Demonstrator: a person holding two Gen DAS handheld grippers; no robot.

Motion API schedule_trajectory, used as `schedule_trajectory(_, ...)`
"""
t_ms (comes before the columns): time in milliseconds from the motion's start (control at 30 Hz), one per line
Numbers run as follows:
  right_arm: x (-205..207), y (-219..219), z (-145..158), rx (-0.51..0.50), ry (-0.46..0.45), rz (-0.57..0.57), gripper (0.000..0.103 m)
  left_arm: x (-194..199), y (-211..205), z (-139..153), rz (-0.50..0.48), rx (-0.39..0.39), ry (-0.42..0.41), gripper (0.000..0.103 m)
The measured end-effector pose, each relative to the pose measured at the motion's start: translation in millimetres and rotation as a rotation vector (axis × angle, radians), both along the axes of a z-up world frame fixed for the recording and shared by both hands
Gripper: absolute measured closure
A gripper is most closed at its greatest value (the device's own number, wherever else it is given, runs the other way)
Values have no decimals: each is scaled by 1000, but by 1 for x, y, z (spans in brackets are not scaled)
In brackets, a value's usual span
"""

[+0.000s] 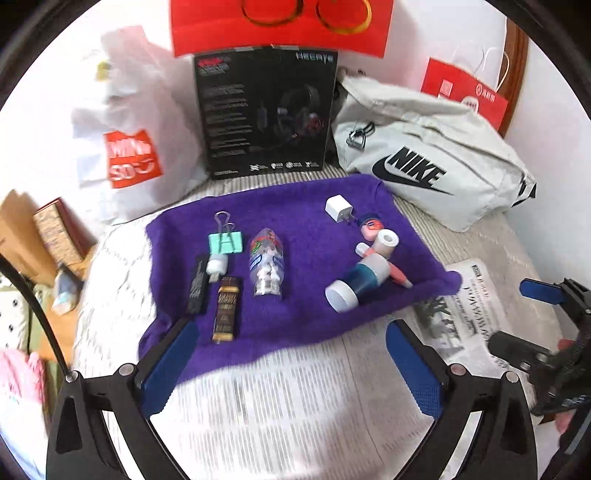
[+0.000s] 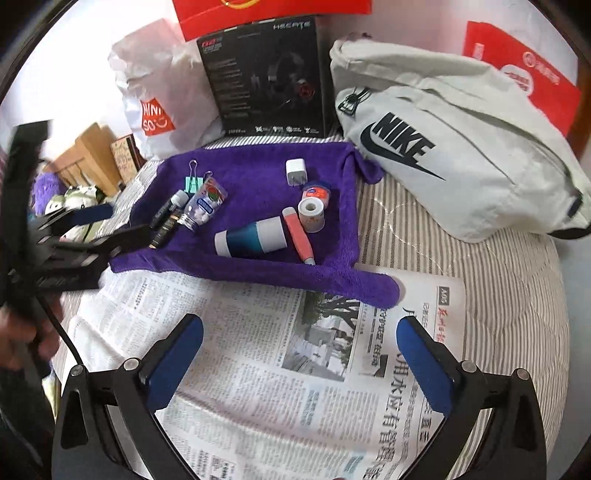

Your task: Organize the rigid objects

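A purple towel (image 1: 303, 206) lies on the bed with small items on it. Its left side holds a mint binder clip (image 1: 226, 242), a black stick (image 1: 197, 284), a brown bar (image 1: 226, 308) and a clear bottle (image 1: 266, 264). On the right lie a white charger (image 1: 339, 208), a tape roll (image 1: 388, 242), a pink pen (image 1: 391, 271) and a teal-and-white cylinder (image 1: 354, 284). My left gripper (image 1: 291, 332) hangs open and empty over the towel's near edge. My right gripper (image 2: 299, 326) stands open and empty over the newspaper (image 2: 258, 369), short of the towel (image 2: 258, 170).
A grey Nike bag (image 1: 436, 166), a black headset box (image 1: 266, 110) and a white Miniso bag (image 1: 133, 147) line the back. Red paper bags (image 1: 280, 26) stand behind them. Striped bedding (image 2: 480, 295) extends right. Cardboard boxes (image 1: 22, 229) sit past the bed's left edge.
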State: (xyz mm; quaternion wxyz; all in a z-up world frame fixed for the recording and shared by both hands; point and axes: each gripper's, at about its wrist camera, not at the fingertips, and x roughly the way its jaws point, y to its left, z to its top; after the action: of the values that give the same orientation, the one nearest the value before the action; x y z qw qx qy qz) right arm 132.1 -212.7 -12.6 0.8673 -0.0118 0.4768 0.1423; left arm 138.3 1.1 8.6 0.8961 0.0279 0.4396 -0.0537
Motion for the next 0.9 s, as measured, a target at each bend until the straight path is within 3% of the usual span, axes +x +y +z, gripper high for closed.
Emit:
schedule_trajectory(333,-39,0,29,26,-29,-78,0,-75,-2,36,76,-81,-99,0)
schedule_trajectory(900,-77,-20,36,-42,-30,-173,0,-105,2,33,105,-53,-84,0)
